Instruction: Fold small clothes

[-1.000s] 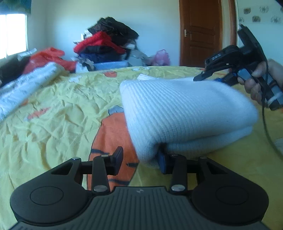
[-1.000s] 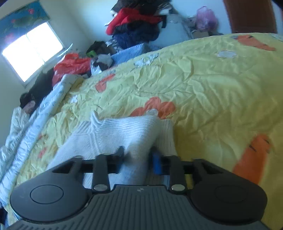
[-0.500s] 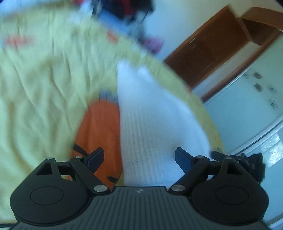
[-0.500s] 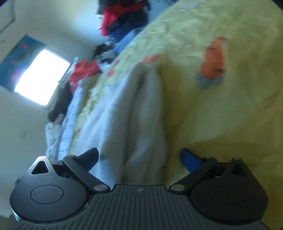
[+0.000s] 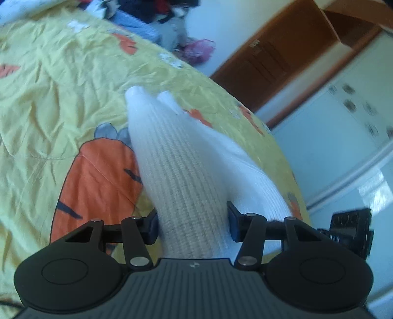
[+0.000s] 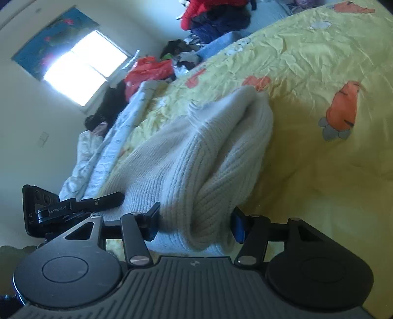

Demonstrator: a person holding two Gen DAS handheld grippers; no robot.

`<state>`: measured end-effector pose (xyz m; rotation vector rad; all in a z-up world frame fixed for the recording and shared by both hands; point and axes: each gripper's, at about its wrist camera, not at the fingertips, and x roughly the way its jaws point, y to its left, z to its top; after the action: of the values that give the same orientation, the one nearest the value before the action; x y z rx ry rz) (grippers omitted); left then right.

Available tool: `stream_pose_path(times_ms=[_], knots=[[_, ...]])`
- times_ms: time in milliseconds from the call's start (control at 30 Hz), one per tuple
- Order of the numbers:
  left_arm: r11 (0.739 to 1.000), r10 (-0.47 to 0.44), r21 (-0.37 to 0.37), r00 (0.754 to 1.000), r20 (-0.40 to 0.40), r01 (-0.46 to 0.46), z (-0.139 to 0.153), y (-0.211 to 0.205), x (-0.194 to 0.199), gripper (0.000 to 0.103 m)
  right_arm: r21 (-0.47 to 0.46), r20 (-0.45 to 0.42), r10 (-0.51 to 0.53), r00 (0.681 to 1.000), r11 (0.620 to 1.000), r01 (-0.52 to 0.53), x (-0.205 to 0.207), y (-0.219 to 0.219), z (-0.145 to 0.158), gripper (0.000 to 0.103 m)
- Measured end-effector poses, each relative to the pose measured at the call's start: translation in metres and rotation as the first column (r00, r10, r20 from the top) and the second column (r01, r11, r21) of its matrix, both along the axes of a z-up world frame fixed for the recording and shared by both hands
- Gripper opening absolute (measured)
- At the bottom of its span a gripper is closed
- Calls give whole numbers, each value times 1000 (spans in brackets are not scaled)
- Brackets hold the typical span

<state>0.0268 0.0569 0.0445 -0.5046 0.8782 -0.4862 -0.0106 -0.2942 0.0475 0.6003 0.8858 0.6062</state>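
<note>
A folded white ribbed knit garment [image 5: 179, 162] lies on the yellow carrot-print bedsheet [image 5: 54, 81]. My left gripper [image 5: 192, 227] has its jaws closed against a thick fold at the garment's near edge. In the right wrist view the same garment [image 6: 196, 157] bulges between the fingers of my right gripper [image 6: 196, 224], which pinch its near fold. The left gripper's body shows at the left of the right wrist view [image 6: 73, 208]. Part of the right gripper shows at the right edge of the left wrist view [image 5: 351, 230].
A pile of clothes [image 6: 213, 17] sits at the far side of the bed. A red bag [image 6: 147, 71] and a white quilt [image 6: 110, 142] lie near the window. A brown door [image 5: 277, 51] and white wardrobe [image 5: 343, 127] stand beyond the bed's edge.
Both grippers went from open around the garment half a second ago to closed on its near folds. Both cameras have rolled to a tilted angle since a second ago.
</note>
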Motion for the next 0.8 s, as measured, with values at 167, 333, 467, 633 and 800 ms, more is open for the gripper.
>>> stream_pose_path(times_ms=[167, 333, 467, 633, 800], knots=[[1000, -6, 1, 999, -54, 6, -34, 9, -5, 73, 31, -94, -34, 995, 999, 37, -16, -8, -37, 73], [999, 23, -23, 999, 24, -22, -8, 29, 3, 88, 86, -30, -112, 993, 990, 114, -5, -31, -10, 96], [998, 59, -20, 997, 51, -58, -6, 25, 31, 96, 70, -5, -143, 990, 987, 143, 35, -35, -6, 100], [997, 51, -59, 992, -117, -58, -42, 7, 72, 96, 68, -153, -104, 983, 991, 115, 81, -6, -40, 87], [997, 52, -44, 995, -85, -56, -32, 1, 67, 57, -1, -82, -46, 996, 999, 46, 73, 18, -35, 59]])
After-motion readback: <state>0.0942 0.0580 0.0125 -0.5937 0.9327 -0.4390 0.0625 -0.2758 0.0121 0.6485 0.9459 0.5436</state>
